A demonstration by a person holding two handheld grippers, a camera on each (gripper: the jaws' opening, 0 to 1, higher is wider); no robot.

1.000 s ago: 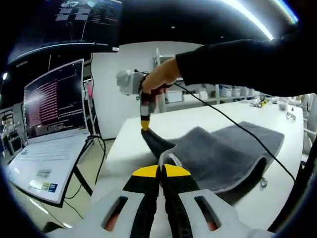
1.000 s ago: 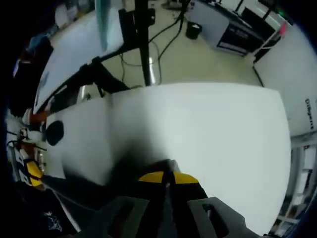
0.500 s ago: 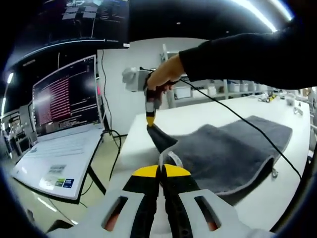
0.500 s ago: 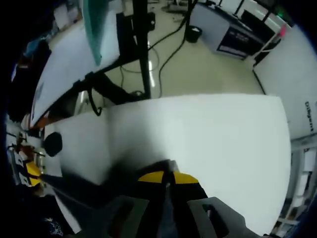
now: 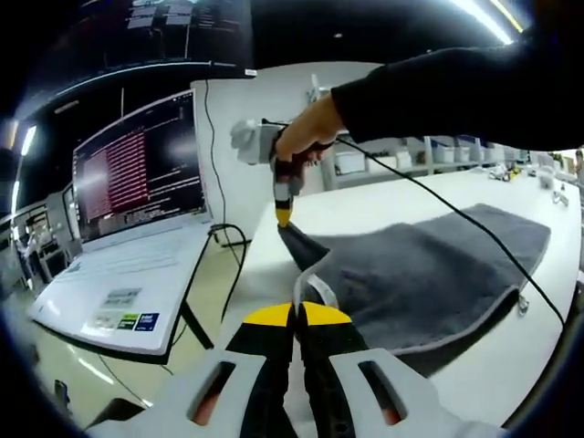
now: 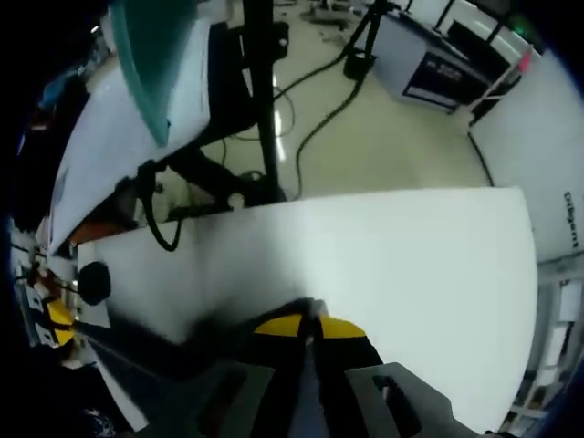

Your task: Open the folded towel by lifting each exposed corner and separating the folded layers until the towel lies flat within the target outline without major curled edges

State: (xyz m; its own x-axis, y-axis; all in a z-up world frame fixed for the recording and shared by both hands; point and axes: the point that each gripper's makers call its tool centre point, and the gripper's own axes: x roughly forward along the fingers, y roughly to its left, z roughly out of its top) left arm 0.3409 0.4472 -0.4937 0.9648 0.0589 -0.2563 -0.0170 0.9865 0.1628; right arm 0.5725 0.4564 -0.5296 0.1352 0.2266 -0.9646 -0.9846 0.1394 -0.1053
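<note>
With my left gripper pinched tight on a pale-edged corner of the towel, I see the grey cloth run away from the yellow tips toward 2 o'clock across the white table. Its far half lies flat; the near edge at 4 o'clock hangs off the table's side. At 12 o'clock in the left gripper view my right gripper points down, held by a hand in a black sleeve, its tip clamped on another corner lifted into a dark peak. A cable trails from it over the towel toward 4 o'clock. A laptop with red text on screen stands at 9 o'clock, beside the table.

In the right gripper view the jaws are closed with a sliver of cloth between the yellow tips; beyond them the bare tabletop, then floor and a black stand at 12 o'clock.
</note>
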